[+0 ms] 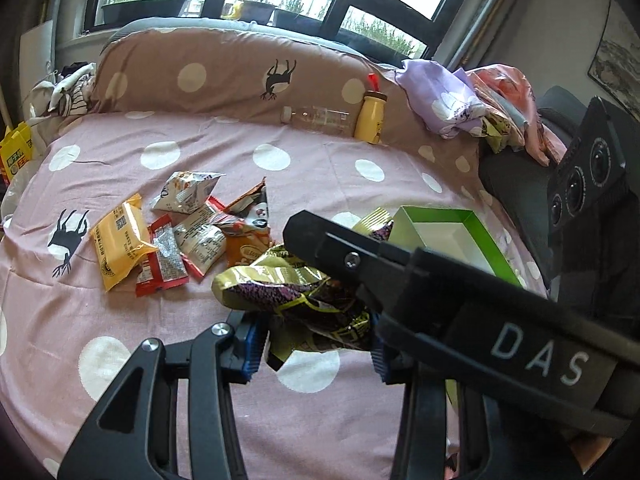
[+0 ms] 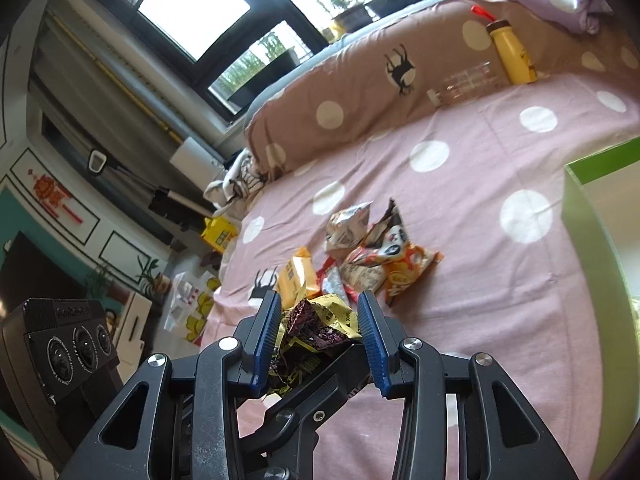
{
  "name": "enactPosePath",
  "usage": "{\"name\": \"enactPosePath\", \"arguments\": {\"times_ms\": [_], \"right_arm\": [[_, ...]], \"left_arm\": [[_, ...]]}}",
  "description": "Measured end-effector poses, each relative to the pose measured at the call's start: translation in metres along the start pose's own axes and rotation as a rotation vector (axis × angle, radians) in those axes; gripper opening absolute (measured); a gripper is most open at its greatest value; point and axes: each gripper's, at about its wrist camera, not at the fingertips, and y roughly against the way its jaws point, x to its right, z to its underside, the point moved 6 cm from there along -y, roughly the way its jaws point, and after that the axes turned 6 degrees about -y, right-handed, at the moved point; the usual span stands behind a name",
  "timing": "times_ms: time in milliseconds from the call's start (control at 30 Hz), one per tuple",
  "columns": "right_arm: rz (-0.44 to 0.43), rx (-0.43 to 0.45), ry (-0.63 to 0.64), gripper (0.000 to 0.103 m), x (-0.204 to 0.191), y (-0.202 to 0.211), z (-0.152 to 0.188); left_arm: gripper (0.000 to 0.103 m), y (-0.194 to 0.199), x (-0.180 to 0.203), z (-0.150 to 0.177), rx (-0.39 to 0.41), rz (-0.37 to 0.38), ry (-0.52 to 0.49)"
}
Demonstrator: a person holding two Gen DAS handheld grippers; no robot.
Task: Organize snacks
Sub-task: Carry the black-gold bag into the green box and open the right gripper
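Since both ends need support, gripping the crinkly gold-and-purple snack bag (image 1: 280, 288) with left gripper (image 1: 316, 344) and right gripper (image 2: 322, 340) together, hovering it near the green box (image 1: 476, 236), right of the snack pile (image 1: 180, 232).

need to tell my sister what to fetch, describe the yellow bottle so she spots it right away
Start at the long brown dotted pillow at the far edge of the pink bed. The yellow bottle stands propped against it, beside a clear bottle lying flat. It alone is opaque yellow with a brown collar and a red tip.
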Motion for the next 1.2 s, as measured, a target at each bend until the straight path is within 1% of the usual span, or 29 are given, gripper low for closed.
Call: {"name": "enactPosePath", "arguments": {"times_ms": [133,300,433,533,600,733,867,1067,1200], "right_arm": [[0.022,0.052,-0.008,0.044,0.007,0.023,-0.009],[0.017,0.144,-0.062,0.044,0.028,0.057,-0.023],[0.022,0.237,-0.112,0.044,0.052,0.089,-0.038],[0.049,0.297,-0.150,0.044,0.070,0.108,-0.046],[0.083,0.322,-0.184,0.044,0.085,0.117,-0.049],[0.134,0.340,-0.243,0.044,0.110,0.124,-0.052],[0.191,0.342,-0.283,0.044,0.131,0.125,-0.052],[0.227,0.308,-0.330,0.044,0.155,0.120,-0.047],[0.261,0.285,-0.342,0.044,0.163,0.116,-0.045]], "left_arm": [[0.042,0.001,0.025,-0.007,0.011,0.030,-0.045],[0.042,-0.006,0.065,-0.022,0.003,0.062,-0.149],[0.042,-0.019,0.104,-0.034,-0.007,0.111,-0.260],[0.042,-0.034,0.125,-0.035,-0.015,0.173,-0.279],[0.042,-0.044,0.134,-0.033,-0.029,0.209,-0.284],[0.042,-0.065,0.153,-0.028,-0.072,0.258,-0.298],[0.043,-0.082,0.162,-0.022,-0.108,0.295,-0.299],[0.043,-0.098,0.168,-0.012,-0.135,0.284,-0.314],[0.043,-0.105,0.166,-0.007,-0.159,0.313,-0.294]]}}
